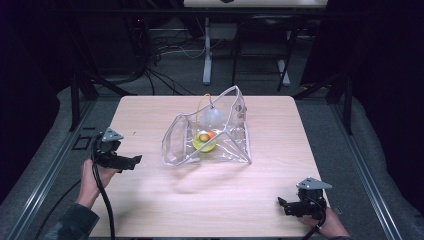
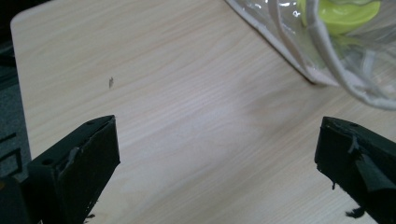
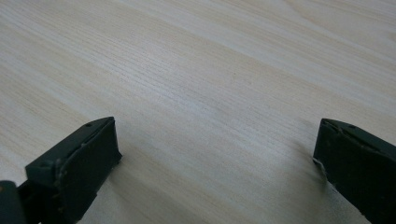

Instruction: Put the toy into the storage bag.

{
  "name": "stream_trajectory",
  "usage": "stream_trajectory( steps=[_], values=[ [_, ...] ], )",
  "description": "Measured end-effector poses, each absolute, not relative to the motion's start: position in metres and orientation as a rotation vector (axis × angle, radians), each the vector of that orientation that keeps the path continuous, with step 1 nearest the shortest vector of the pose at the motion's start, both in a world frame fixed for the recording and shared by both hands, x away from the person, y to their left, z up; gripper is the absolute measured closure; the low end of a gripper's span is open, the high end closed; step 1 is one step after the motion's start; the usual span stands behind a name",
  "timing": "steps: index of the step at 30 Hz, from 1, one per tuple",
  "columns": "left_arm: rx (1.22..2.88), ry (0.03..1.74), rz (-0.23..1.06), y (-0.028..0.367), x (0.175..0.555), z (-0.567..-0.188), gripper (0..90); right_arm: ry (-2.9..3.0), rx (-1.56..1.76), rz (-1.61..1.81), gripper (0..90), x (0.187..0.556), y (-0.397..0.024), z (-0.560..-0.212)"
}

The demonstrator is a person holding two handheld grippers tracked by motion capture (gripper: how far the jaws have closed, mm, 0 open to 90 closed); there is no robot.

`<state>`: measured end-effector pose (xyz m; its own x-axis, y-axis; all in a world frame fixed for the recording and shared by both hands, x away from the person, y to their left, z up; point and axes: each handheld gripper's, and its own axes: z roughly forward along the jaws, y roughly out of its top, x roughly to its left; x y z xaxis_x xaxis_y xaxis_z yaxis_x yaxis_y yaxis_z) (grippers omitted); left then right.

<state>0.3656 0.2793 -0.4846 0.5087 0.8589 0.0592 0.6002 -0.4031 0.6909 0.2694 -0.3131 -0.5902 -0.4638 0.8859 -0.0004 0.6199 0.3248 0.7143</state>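
Item: clear pouch (image 1: 220,135), mid-tabletop (image 1: 150,115), slightly toward the far side. Soft see-through plastic with pale piped edges; it stands half-collapsed, mouth gaping toward the left. I judge it light, floppy and slippery on the flat panels, likely to crumple or slide if pushed. Best hold: the piped rim (image 2: 327,51) at the mouth, or a seam corner, where the film is doubled and stiffer.

Contents: a yellow-green bowl (image 1: 204,143) on the pouch floor, with a small orange ball (image 1: 210,134) and a brownish one (image 1: 203,137) in it; behind these a pale rounded thing (image 1: 210,117), identity unclear. A thin yellow loop (image 1: 201,102) rises at the far side. The loose pieces could roll out if the pouch tips.

My left hand-held gripper (image 1: 131,161): left of the pouch, near it but apart, jaws spread wide, holding nothing; its own view has the rim just ahead.

My right hand-held gripper (image 1: 283,204): near right corner, well apart from the pouch, jaws spread, empty, over bare wood.
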Motion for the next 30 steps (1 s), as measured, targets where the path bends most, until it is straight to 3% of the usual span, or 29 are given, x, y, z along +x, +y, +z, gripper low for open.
stream_trajectory(
  steps=[30],
  values=[
    [2.151,1.315,0.297,0.302,0.367,-0.555,0.0,2.204,1.334,0.926,0.0,0.269,-0.313,-0.590]
  ],
)
